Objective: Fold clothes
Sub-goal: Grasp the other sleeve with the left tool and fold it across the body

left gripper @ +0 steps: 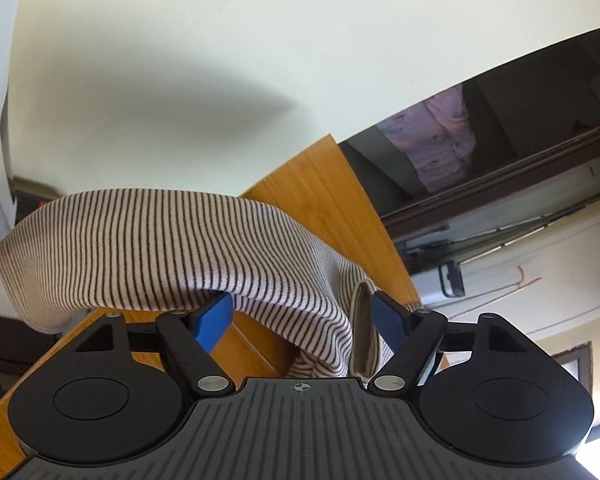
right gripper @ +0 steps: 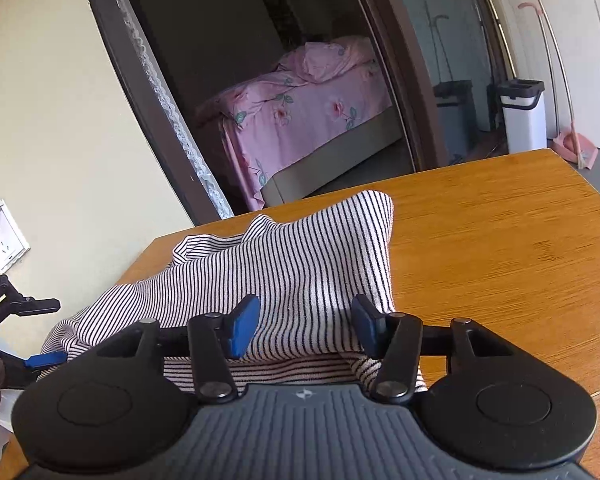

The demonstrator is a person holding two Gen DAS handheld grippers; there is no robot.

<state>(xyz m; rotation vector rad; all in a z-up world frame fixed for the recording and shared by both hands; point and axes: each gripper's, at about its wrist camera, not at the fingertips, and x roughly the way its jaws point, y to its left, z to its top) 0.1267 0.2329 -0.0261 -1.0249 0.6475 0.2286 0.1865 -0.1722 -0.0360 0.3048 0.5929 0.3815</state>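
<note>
Progress, judged from both wrist views: barely begun. The black-and-white striped knit garment (right gripper: 292, 264) lies bunched w/ ridges and a raised peak on the honey-coloured wooden table (right gripper: 520, 248); no flat panel or clean fold line visible, so smoothing plus every fold looks left to do.

Right claw (right gripper: 306, 326): blue pads spread wide, nothing pinched. Cloth lies just ahead of and between the fingers, reaching under the claw body; contact w/ pads can't be confirmed.

Left claw (left gripper: 302, 316): also spread, gripping nothing. A thick striped roll arches just ahead of and above its left blue pad (left gripper: 214, 316), and a cream hem edge (left gripper: 362, 332) stands between the fingers, closer to the right one. Table shows below.

Likely next step: pinch the edges & spread flat.
</note>
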